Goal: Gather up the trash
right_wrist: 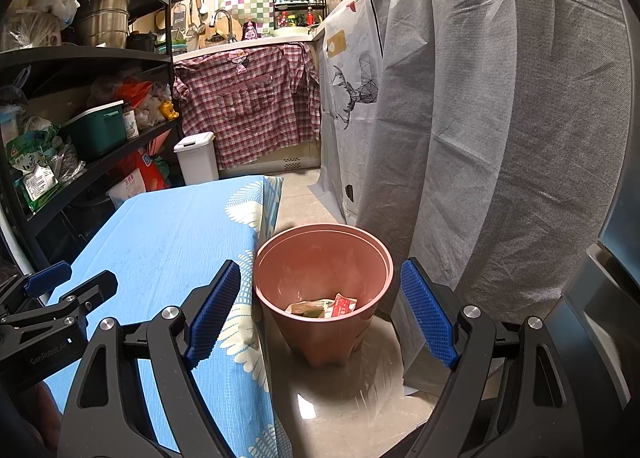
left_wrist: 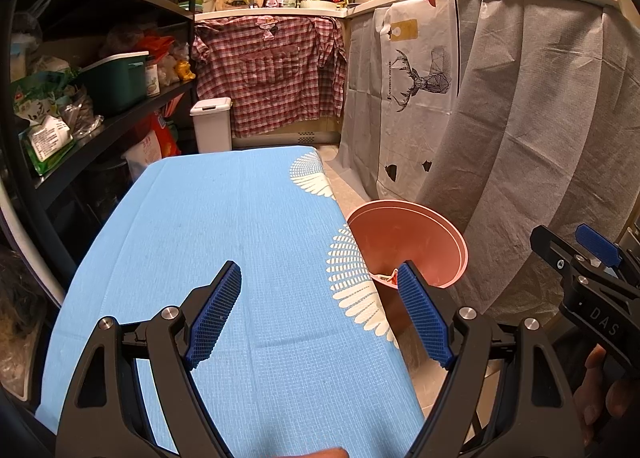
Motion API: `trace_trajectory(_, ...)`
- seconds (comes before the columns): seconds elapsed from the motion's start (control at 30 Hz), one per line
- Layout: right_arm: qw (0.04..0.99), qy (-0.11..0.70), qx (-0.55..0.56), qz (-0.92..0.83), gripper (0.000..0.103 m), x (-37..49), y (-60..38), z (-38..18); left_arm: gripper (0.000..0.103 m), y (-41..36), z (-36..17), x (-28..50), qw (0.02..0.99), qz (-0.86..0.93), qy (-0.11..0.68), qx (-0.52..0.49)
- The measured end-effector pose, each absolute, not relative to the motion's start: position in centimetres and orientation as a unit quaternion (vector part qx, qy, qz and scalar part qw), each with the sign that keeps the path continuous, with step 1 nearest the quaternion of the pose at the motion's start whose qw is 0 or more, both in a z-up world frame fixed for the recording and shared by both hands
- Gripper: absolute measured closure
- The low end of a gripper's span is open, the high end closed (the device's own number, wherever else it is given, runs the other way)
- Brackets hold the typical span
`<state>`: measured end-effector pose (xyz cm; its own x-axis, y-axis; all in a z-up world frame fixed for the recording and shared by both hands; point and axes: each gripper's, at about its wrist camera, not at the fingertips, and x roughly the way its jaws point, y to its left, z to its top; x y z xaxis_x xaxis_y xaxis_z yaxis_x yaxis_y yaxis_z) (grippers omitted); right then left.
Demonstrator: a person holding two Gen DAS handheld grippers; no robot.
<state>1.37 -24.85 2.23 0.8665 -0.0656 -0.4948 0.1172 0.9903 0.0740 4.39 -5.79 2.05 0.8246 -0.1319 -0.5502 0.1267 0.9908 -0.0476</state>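
at the far left a dark shelf [right_wrist: 92, 58] holds pots, bags and a green bin, with a small white lidded bin [right_wrist: 197, 157] on the floor at its far end. next comes the desk [left_wrist: 208, 226], covered in a light blue cloth with white feather prints along its right edge. the left tool [left_wrist: 320, 310] hovers over the near part of this cloth, its blue-padded fingers [left_wrist: 216, 314] spread wide and released, gripping nothing; its right finger overlaps the rim of the pink bucket in that view. the pink bucket [right_wrist: 320, 258] stands on the tiled floor just beside the desk's right edge, upright, and the trash [right_wrist: 324, 306], crumpled wrappers in white, green and red, lies at its bottom. in the right wrist view the right tool [right_wrist: 320, 310] is above and on the near side of the bucket, fingers spread wide and released with nothing between them, so the bucket's mouth and the trash show in the gap between the two pads. further right, grey sheets [right_wrist: 500, 118] and a white cloth with a deer print [left_wrist: 420, 78] hang from a counter, the grey one falling close beside the bucket. a red plaid shirt [left_wrist: 268, 70] hangs at the back.
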Motion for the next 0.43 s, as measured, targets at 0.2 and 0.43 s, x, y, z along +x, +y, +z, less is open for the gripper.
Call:
trace_trajectory(0.2, 0.965, 0.254, 0.050, -0.047, 0.021, 1.33, -24.88, 2.23, 0.025, -5.76, 2.07, 4.34, 0.955, -0.067, 0.288, -0.004)
trace_trajectory(0.43, 0.965, 0.254, 0.050, -0.047, 0.021, 1.34, -24.86, 2.20, 0.025, -5.87, 2.12, 4.40, 0.955, -0.067, 0.289, -0.004)
